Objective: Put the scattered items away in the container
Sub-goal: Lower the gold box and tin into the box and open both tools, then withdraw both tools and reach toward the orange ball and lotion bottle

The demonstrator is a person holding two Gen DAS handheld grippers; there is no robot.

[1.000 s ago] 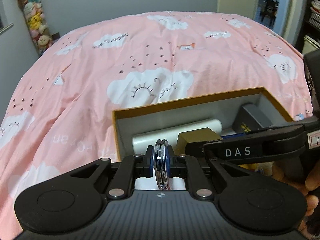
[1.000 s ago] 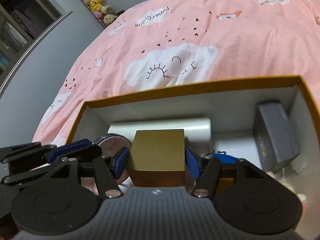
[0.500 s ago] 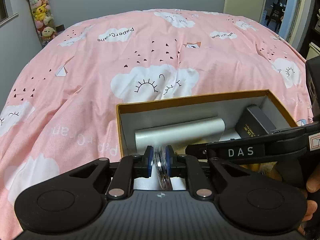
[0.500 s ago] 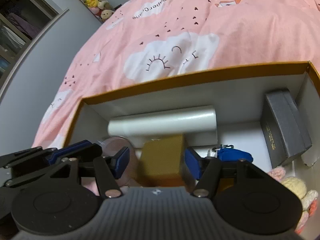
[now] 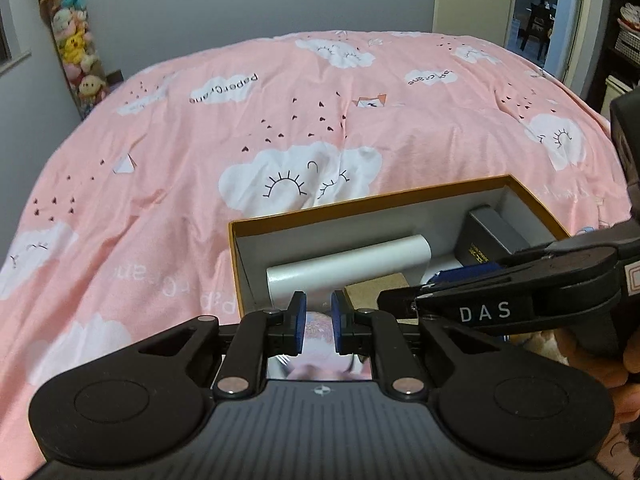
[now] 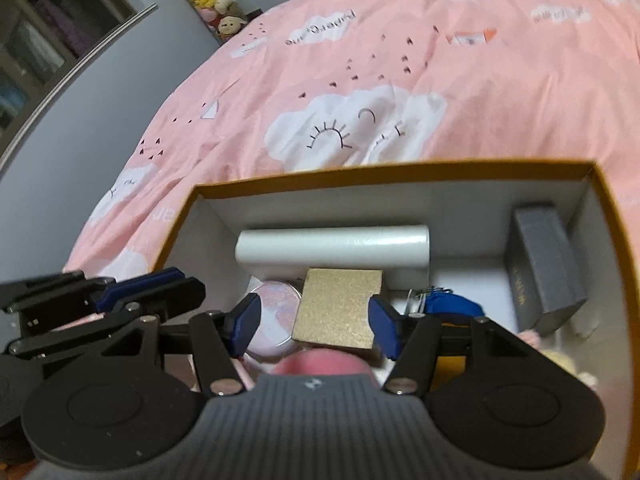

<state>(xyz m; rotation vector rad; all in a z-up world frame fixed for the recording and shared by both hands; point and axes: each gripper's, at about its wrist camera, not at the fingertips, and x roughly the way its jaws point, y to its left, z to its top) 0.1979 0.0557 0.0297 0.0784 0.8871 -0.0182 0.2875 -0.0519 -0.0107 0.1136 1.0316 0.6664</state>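
An open orange box (image 5: pixel 360 200) (image 6: pixel 392 170) with a white inside sits on the pink bed. In it lie a white roll (image 6: pixel 332 242), a gold box (image 6: pixel 338 308), a round pink compact (image 6: pixel 274 314), a grey case (image 6: pixel 544 264) and a blue keyring (image 6: pixel 452 306). My left gripper (image 5: pixel 317 322) is open above the compact (image 5: pixel 318 326), fingers slightly apart. My right gripper (image 6: pixel 316 326) is open and empty above the gold box, which also shows in the left wrist view (image 5: pixel 376 286).
The pink cloud-print bedcover (image 5: pixel 280 120) spreads all around the box. A hanging column of plush toys (image 5: pixel 72 48) is at the far left wall. A doorway (image 5: pixel 540 8) is at the far right. A cream knitted toy (image 6: pixel 568 364) lies in the box's near right corner.
My left gripper has opened and let go of the round compact, which now lies flat in the box. My right gripper has released the gold box and risen above it.
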